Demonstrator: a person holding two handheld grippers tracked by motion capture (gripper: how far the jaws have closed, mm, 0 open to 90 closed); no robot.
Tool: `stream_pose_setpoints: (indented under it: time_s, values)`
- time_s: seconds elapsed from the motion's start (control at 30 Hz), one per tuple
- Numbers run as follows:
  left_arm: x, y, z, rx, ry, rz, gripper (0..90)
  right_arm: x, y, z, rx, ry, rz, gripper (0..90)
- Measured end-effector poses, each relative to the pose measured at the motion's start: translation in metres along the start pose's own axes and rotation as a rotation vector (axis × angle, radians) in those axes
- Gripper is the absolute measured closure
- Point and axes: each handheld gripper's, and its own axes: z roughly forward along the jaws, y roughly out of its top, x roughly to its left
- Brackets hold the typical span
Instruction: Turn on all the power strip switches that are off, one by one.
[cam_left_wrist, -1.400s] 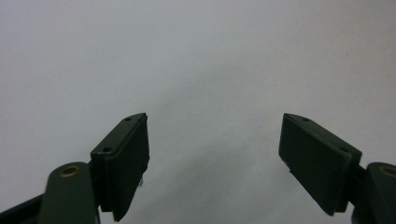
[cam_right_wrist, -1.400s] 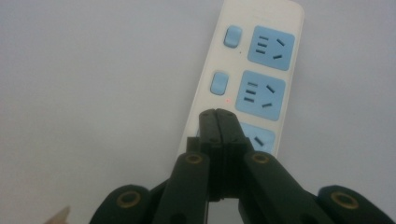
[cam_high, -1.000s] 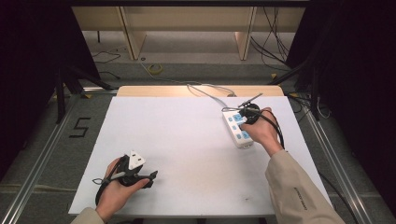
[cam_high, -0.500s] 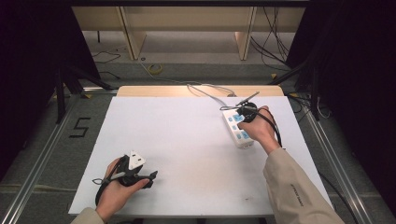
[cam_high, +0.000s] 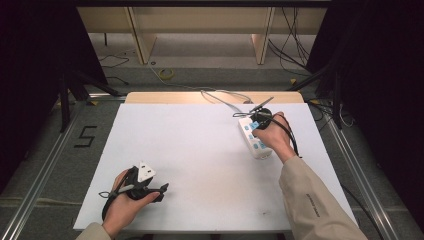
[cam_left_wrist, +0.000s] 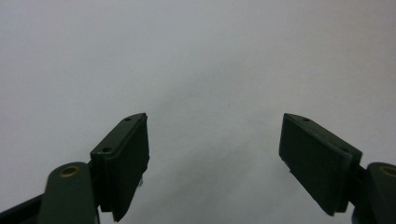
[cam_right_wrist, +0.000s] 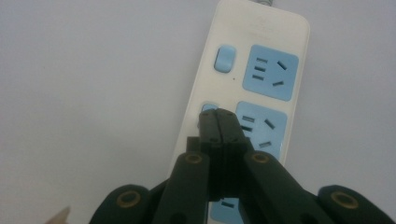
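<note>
A: Start at the left. What is there?

B: The left gripper (cam_high: 159, 191) is low at the near left of the white table (cam_high: 200, 150), held in the person's left hand (cam_high: 125, 205). It carries a white three-cornered plate on top and points toward the right along the tabletop.

A: How do its jaws stand?

B: Wide apart. In the left gripper view (cam_left_wrist: 212, 154) the two dark pads sit far from each other with nothing but bare white table between them. It has hold of nothing.

A: And moving right?

B: The middle of the table is bare. Then, toward the far right, a white power strip (cam_high: 252, 139) with blue sockets lies flat on the table, its cord (cam_high: 220, 97) running off toward the far edge.

A: Where is the right gripper?

B: The right gripper (cam_high: 260, 121) is over the strip, held in the right hand (cam_high: 274, 137), with a beige sleeve (cam_high: 310, 200) behind it. In the right gripper view (cam_right_wrist: 218, 116) its jaws are pressed fully together, with nothing between them.

A: What do the tips meet?

B: The closed tips sit at the second small blue switch (cam_right_wrist: 208, 108) of the power strip (cam_right_wrist: 254, 70), beside a blue socket (cam_right_wrist: 261, 128). Whether they actually press it, I cannot tell. Another switch (cam_right_wrist: 224, 58) lies just beyond.
</note>
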Motion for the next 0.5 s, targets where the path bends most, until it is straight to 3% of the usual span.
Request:
stream_pose_setpoints:
  time_s: [0.5]
  values:
    - [0.000,-0.001,0.000,0.000,-0.001,-0.001,24.2,-0.006,0.012,0.008,0.013,0.000,0.018,90.0]
